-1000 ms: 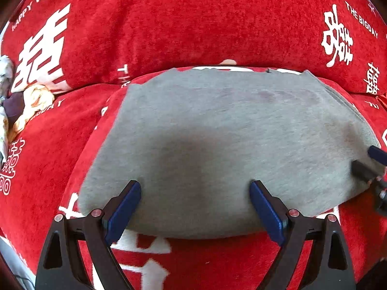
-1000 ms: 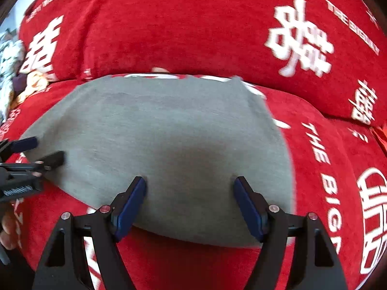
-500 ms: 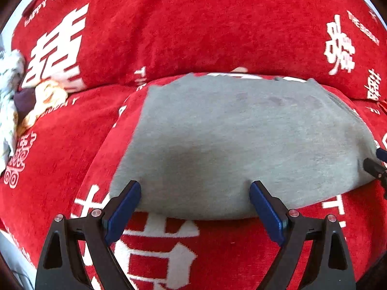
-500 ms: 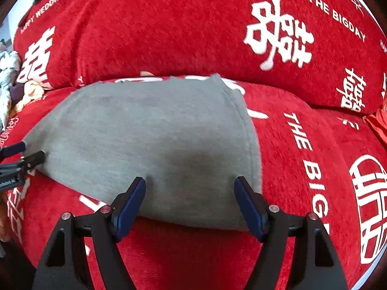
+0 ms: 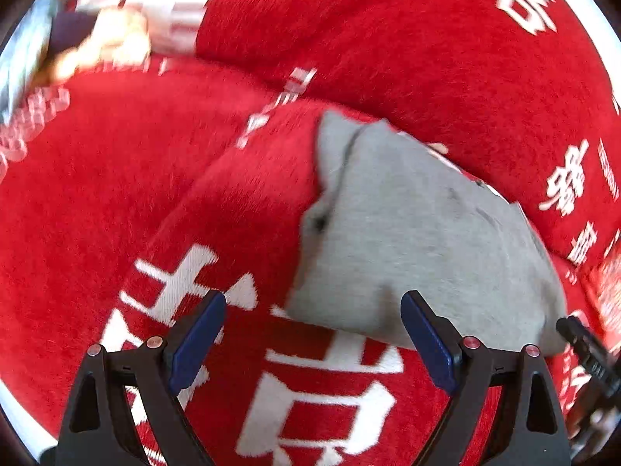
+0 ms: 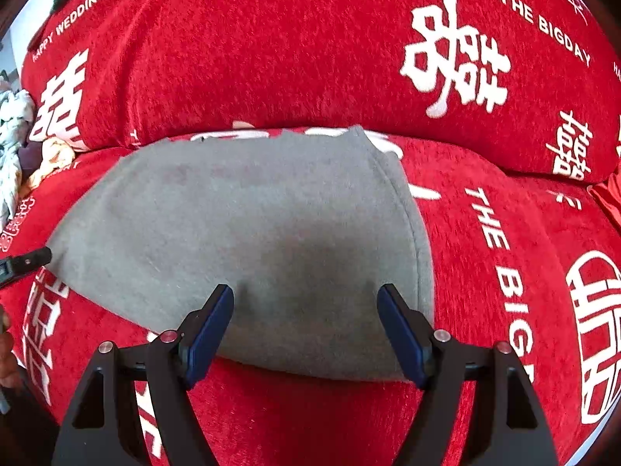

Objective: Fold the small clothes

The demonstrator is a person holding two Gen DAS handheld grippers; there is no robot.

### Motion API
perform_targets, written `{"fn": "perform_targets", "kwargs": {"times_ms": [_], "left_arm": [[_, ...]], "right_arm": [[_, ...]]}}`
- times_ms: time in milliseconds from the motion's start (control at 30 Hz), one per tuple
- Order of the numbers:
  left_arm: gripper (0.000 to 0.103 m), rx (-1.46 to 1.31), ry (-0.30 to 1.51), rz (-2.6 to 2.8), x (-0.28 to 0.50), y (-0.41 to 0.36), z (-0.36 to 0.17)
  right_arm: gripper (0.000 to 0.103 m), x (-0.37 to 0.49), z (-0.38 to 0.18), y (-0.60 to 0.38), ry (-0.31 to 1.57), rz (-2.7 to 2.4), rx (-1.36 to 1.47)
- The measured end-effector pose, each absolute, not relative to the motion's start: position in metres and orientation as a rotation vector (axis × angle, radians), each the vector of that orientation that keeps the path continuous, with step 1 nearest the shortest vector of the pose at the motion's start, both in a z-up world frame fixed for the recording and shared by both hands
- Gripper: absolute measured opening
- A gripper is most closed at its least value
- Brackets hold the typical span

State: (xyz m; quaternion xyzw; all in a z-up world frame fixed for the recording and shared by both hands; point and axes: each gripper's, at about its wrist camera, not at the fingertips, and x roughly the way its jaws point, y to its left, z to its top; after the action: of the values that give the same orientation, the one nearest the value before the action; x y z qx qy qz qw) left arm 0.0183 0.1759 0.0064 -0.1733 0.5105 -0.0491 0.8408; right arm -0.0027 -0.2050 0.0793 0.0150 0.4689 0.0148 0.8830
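We are seeing grey garment point(image 6: 240, 233) lying flat, apparently folded once, on red sofa cover point(image 6: 504, 233). Left tool point(image 5: 310, 334) and right tool point(image 6: 306, 322) gaping wide, gripping nothing. Further folds pending, we are judging.

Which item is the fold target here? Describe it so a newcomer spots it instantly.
Start at the red sofa cover printed with white characters and "HAPPY WEDDING" lettering. On its seat, just below the backrest crease, lies a flat grey garment, with the right claw open over its near edge. It is the only plain, unprinted grey cloth there; the crumpled patterned clothes sit far off at the left edge.
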Motion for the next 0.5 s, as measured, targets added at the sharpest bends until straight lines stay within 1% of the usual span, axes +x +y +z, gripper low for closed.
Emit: {"fn": "perform_targets", "kwargs": {"times_ms": [133,367,400,433,467,500], "left_arm": [[0.092,-0.376,1.068,-0.172,0.030,0.171,0.002],[0.092,-0.350,1.054,-0.282,0.053,0.138,-0.001],[0.091,-0.345,1.046,-0.281,0.054,0.136,0.000],[0.086,-0.336,1.035,-0.277,0.054,0.134,0.001],[0.067,-0.322,1.024,-0.261,0.054,0.132,0.001],[0.057,-0.317,1.018,-0.248,0.053,0.132,0.001]], "right_arm": [[0.079,0.003,0.080,-0.188,0.971,0.068,0.021],[0.079,0.015,0.077,-0.163,0.986,0.107,-0.022],[0.079,0.018,0.078,-0.160,0.988,0.109,-0.026],[0.079,0.021,0.079,-0.158,0.991,0.111,-0.029],[0.079,0.025,0.079,-0.157,0.994,0.113,-0.031],[0.079,0.028,0.080,-0.155,0.997,0.116,-0.033]]}}
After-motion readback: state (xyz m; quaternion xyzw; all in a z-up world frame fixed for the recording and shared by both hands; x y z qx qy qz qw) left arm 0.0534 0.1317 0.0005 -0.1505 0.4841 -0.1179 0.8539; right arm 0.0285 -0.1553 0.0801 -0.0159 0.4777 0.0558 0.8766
